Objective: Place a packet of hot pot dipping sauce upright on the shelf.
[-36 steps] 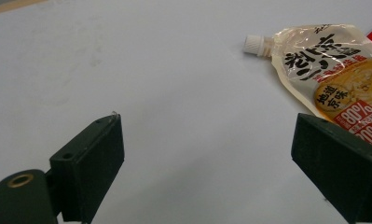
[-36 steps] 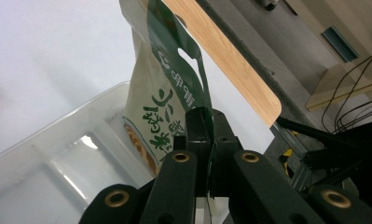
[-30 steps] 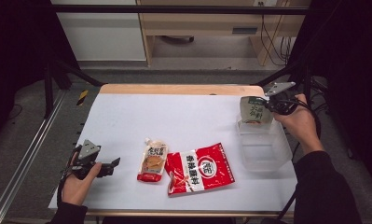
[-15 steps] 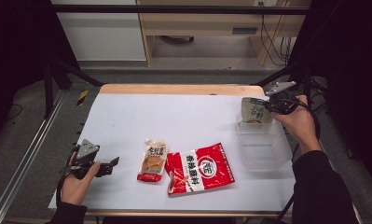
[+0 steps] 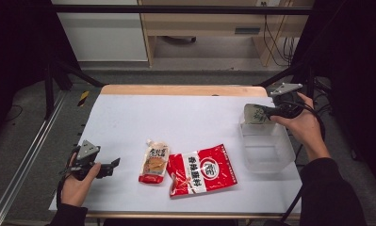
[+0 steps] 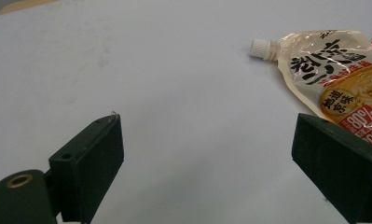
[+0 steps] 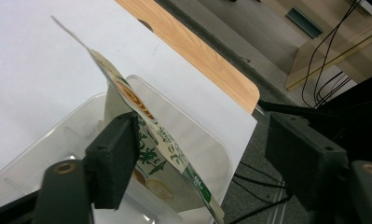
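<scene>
Jaws of the right gripper (image 7: 197,158) have just been opening, freeing the green sachet (image 7: 162,154) over the clear container (image 5: 265,150) at three o'clock; left gripper (image 6: 207,168) gapes, empty.

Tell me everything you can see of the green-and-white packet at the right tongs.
The green-and-white packet is a flat, flexible foil-like sachet with green print and an orange-ringed emblem. It stands on edge, tilted, its lower part inside the clear plastic bin at the table's right side, one corner poking above the rim. The right tongs have just been opening: the packet leans against one jaw while the other stands well clear, so it is no longer pinched. Whether it touches the bin's floor cannot be told.
</scene>
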Action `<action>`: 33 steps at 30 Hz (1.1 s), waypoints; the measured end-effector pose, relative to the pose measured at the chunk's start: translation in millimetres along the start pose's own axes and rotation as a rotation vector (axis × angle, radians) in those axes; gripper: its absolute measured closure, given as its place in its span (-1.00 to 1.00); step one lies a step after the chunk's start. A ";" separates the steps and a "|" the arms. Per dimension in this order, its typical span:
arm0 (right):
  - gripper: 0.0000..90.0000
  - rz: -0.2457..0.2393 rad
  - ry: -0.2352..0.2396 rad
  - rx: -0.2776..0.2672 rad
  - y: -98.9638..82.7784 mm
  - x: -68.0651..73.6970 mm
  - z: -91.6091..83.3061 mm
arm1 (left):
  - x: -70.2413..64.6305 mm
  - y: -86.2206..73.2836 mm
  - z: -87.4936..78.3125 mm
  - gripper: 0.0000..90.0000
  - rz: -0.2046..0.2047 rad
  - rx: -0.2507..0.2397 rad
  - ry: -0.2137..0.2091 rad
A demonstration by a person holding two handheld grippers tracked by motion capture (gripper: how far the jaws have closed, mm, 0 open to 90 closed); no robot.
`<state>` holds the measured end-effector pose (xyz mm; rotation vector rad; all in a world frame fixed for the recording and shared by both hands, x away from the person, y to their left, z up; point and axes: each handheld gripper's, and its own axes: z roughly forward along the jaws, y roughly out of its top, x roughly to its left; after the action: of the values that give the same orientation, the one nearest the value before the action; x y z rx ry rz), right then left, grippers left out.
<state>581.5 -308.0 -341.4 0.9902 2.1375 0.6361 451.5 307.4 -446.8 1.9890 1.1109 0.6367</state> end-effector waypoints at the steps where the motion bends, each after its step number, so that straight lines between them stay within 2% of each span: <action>1: -0.44 0.001 0.000 -0.004 -0.4 0.9 -1.4 | 0.0 0.0 0.1 -0.80 0.000 0.000 0.000; 12: -0.54 -0.015 0.034 -0.014 -4.2 12.4 -10.2 | -0.9 0.4 1.1 -0.80 0.002 0.000 -0.004; 18: -0.56 -0.017 0.055 -0.021 -10.8 22.7 -15.1 | -1.6 0.6 1.0 -0.80 0.006 -0.001 -0.008; 24: -0.59 -0.039 0.071 -0.032 -16.2 34.6 -22.5 | -2.3 1.0 1.0 -0.80 0.008 -0.003 -0.011; 33: -0.67 -0.075 0.082 -0.097 -2.5 54.3 -44.0 | -5.4 2.0 1.6 -0.81 0.022 -0.003 -0.021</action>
<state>521.7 -272.5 -335.3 0.8407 2.1816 0.7475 450.9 301.5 -446.5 2.0033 1.0756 0.6275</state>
